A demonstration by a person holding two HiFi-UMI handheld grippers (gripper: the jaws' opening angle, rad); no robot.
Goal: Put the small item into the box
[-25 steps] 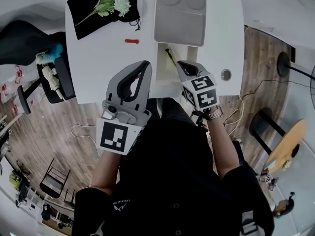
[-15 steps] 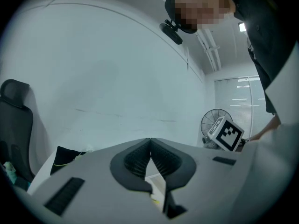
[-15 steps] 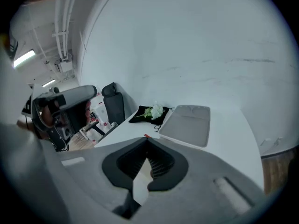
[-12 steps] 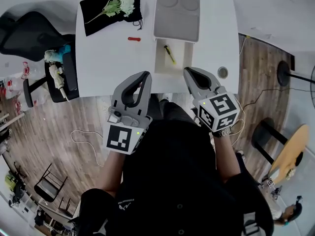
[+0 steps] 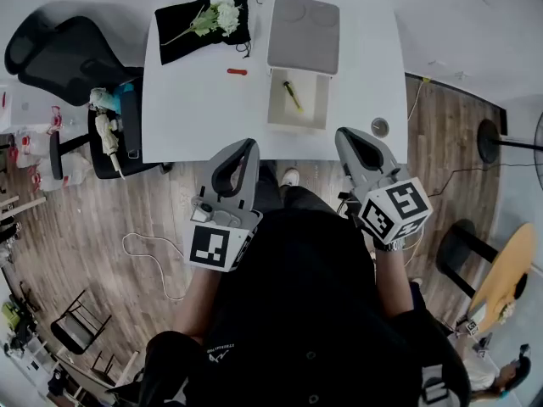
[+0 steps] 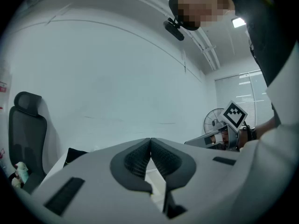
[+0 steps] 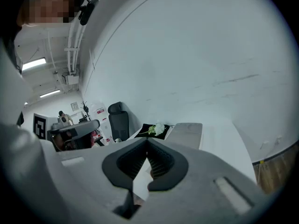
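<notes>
An open beige box (image 5: pixel 297 100) stands on the white table (image 5: pixel 195 100), its grey lid (image 5: pixel 304 34) lying flat behind it. A small yellow-green pen-like item (image 5: pixel 292 95) lies inside the box. A small red item (image 5: pixel 237 72) rests on the table left of the box. My left gripper (image 5: pixel 245 147) is shut and empty, held off the table's near edge. My right gripper (image 5: pixel 345 134) is also shut and empty, near the same edge. In both gripper views the jaws meet at the tips, left gripper (image 6: pixel 150 140) and right gripper (image 7: pixel 147 142).
A black cloth (image 5: pixel 204 25) with white flowers (image 5: pixel 222 13) lies at the table's far left. A round grommet (image 5: pixel 379 126) sits at the table's near right. A black office chair (image 5: pixel 59 53) stands left of the table, over wooden floor.
Both grippers have drawn back from the table toward my body. The right gripper, earlier over the box's near edge, is now off the table. The pen-like item stays in the box.
</notes>
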